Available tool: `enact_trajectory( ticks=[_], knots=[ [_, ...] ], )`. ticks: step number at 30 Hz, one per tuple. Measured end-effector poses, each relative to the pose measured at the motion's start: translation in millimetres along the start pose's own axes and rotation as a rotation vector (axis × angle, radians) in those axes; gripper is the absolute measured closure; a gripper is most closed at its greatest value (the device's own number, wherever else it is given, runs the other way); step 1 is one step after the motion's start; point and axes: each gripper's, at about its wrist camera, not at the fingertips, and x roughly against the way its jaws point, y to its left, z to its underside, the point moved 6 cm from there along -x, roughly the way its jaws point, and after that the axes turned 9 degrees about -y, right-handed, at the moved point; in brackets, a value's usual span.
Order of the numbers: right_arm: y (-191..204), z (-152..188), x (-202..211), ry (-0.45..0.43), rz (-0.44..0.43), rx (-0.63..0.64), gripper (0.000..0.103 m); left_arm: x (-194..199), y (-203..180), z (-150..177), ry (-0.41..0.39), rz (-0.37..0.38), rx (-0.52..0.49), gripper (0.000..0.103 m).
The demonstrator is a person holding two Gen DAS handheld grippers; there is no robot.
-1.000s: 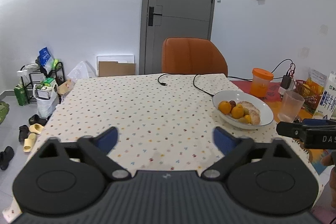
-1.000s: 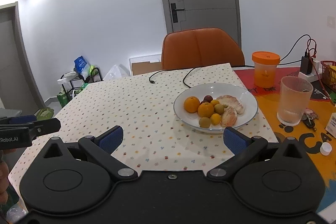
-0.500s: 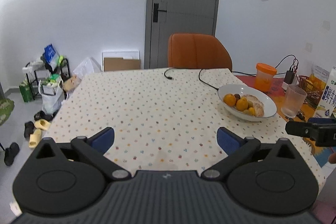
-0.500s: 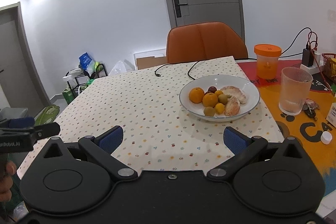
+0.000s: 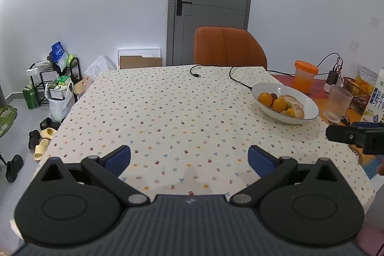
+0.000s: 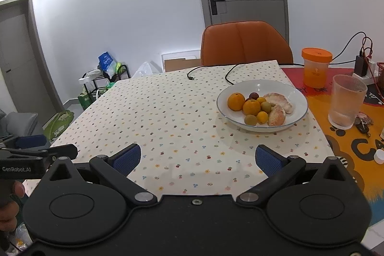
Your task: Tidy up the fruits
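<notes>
On the dotted tablecloth (image 6: 168, 116), around 1 o'clock from the right gripper (image 6: 196, 157), sits the white bowl (image 6: 297, 116) with all the fruit piled in: oranges (image 6: 251, 107), little green and yellow ones, a dark plum (image 6: 253, 95), plus peeled pomelo segments (image 6: 278, 115). Nothing loose on the cloth. Both claws are spread wide and holding nothing; the left gripper (image 5: 189, 160) hangs back at the near edge, bowl at its 2 o'clock. Could be pre-sort or all gathered, honestly can't say.
</notes>
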Motion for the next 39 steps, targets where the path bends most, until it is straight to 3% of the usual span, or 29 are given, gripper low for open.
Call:
enact_trajectory(
  ticks=[39],
  knots=[
    [0.8, 4.1, -1.3, 0.007, 0.001, 0.007, 0.0, -0.4, 4.7, 1.1, -0.007, -0.001, 0.024, 0.0]
  ],
)
